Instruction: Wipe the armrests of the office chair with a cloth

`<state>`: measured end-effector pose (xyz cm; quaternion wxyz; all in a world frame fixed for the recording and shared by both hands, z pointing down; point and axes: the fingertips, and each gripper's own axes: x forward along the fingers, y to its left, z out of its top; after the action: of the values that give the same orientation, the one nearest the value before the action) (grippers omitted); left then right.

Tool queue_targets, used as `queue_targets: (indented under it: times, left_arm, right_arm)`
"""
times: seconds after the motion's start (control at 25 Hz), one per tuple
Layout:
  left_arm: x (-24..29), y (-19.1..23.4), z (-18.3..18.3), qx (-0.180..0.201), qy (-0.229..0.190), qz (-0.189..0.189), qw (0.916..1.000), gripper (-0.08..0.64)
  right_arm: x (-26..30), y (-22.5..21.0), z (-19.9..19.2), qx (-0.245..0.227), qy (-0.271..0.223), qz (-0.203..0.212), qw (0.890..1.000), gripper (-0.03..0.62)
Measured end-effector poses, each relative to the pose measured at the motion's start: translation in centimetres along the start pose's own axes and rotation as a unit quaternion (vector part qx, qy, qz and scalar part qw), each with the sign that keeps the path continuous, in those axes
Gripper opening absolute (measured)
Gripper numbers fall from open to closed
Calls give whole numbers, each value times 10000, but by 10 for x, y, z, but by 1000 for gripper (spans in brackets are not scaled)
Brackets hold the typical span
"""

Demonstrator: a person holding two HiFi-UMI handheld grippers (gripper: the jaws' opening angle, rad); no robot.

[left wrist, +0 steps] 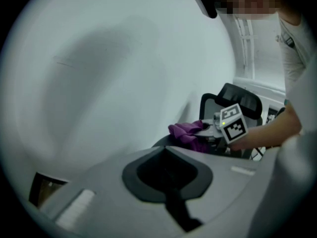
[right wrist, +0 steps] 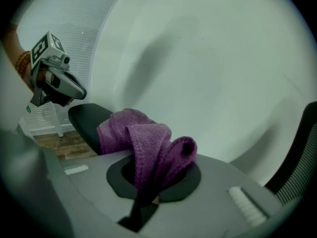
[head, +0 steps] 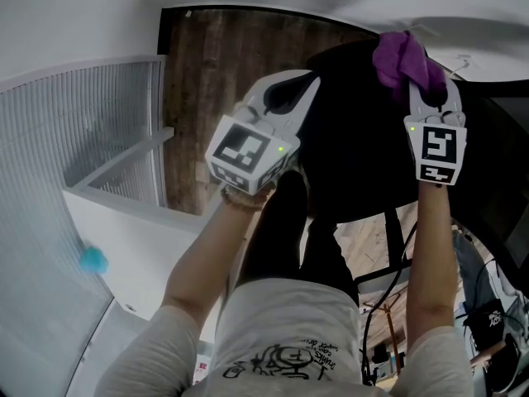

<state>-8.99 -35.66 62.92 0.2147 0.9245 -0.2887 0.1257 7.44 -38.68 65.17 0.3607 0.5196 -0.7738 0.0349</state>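
Note:
A purple cloth (head: 405, 56) is bunched in my right gripper (head: 426, 85), which is shut on it. In the right gripper view the cloth (right wrist: 143, 143) spills out of the jaws and lies against a black armrest pad (right wrist: 84, 118) of the office chair (head: 364, 147). My left gripper (head: 312, 79) hovers to the left over the chair, its fingertips together with nothing between them. The left gripper view shows the right gripper (left wrist: 210, 130) with the cloth (left wrist: 187, 133) in front of the chair's mesh back (left wrist: 237, 100).
A white ribbed panel (head: 74, 122) and a white ledge (head: 140, 222) stand at the left, with a small blue object (head: 92, 260) on the panel. Wooden floor (head: 198, 98) shows beyond. Cables (head: 388, 304) and clutter lie at the lower right. A white wall fills both gripper views.

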Motion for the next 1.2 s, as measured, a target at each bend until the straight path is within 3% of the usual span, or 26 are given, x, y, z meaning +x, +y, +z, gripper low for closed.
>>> queue_targets:
  times: [0.48, 0.68, 0.84, 1.2]
  left_arm:
    - [7, 3, -14, -116, 95, 60, 9999, 0]
    - [3, 5, -13, -90, 89, 0, 9999, 0]
    - [0, 4, -15, -70, 132, -47, 9999, 0]
    - [-4, 5, -13, 16, 153, -62, 9999, 0]
  right_arm:
    - [-1, -36, -23, -11, 311, -468, 9984, 25]
    - [-3, -2, -2, -266, 203, -324, 9989, 25]
    - [-5, 31, 16, -210, 75, -123, 9997, 25]
    - [-9, 135, 72, -128, -359, 700, 9968, 25]
